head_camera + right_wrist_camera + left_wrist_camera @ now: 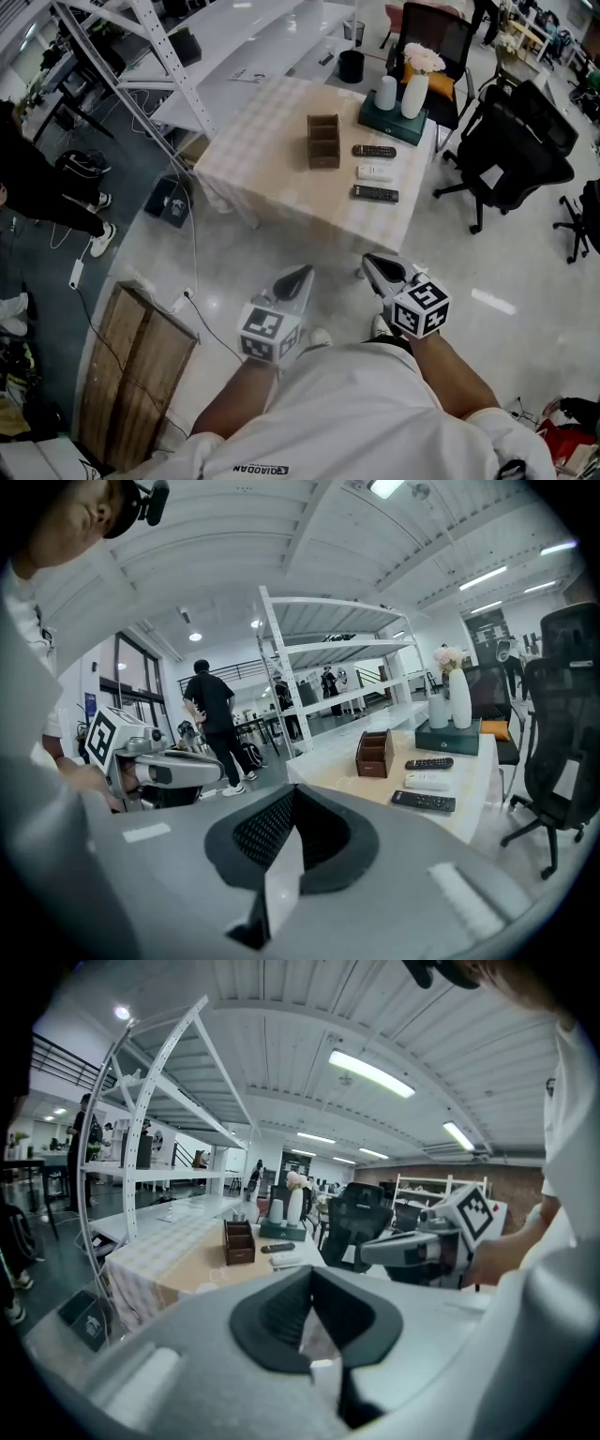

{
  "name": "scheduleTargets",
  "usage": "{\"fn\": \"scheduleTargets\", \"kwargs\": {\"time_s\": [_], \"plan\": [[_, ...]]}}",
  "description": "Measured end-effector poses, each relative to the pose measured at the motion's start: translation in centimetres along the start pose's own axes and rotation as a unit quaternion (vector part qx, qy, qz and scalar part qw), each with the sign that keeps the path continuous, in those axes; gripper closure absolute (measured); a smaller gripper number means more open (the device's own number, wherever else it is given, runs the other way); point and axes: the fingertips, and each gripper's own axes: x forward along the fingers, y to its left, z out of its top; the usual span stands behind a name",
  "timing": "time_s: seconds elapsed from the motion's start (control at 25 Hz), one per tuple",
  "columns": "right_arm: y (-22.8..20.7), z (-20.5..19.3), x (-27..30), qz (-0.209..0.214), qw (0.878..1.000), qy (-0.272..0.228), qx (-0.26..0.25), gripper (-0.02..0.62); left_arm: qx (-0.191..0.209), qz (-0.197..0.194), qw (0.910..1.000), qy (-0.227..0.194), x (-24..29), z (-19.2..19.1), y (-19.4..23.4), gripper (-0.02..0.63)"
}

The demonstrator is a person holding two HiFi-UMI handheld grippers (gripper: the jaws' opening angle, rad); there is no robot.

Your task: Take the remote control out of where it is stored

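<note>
Holding left gripper (300,274) and right gripper (372,262) closed and empty, well apart from the desk (267,164); lying flat on it, just beside the brown wooden organiser (323,141): three remote controls (375,172).

White vase (415,94) with flowers (424,58) on a green box (392,120), black office chairs (511,150), white shelving rack (141,56)

Bright, even indoor light falls from long white ceiling strip lamps (370,1072), seen overhead in both gripper views. In the head view the glossy pale grey floor (525,281) carries a soft white glare streak, and shadows are faint and diffuse. Both gripper views bulge strongly, with black rounded corners, and their nearest foreground is soft and out of focus.
</note>
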Motion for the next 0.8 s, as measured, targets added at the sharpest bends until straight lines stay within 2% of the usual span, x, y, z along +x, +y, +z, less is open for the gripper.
{"fn": "scheduleTargets", "kwargs": {"time_s": [0.4, 0.8], "plan": [[-3.6, 0.2, -2.0, 0.019, 0.999, 0.02, -0.024, 0.591, -0.015, 0.031, 0.9994, -0.008, 3.3, 1.2, -2.0, 0.603], [-6.2, 0.0, -3.5, 0.029, 0.999, 0.021, -0.021, 0.592, -0.002, 0.038, 0.9993, 0.003, 5.9, 1.7, -4.6, 0.603]]}}
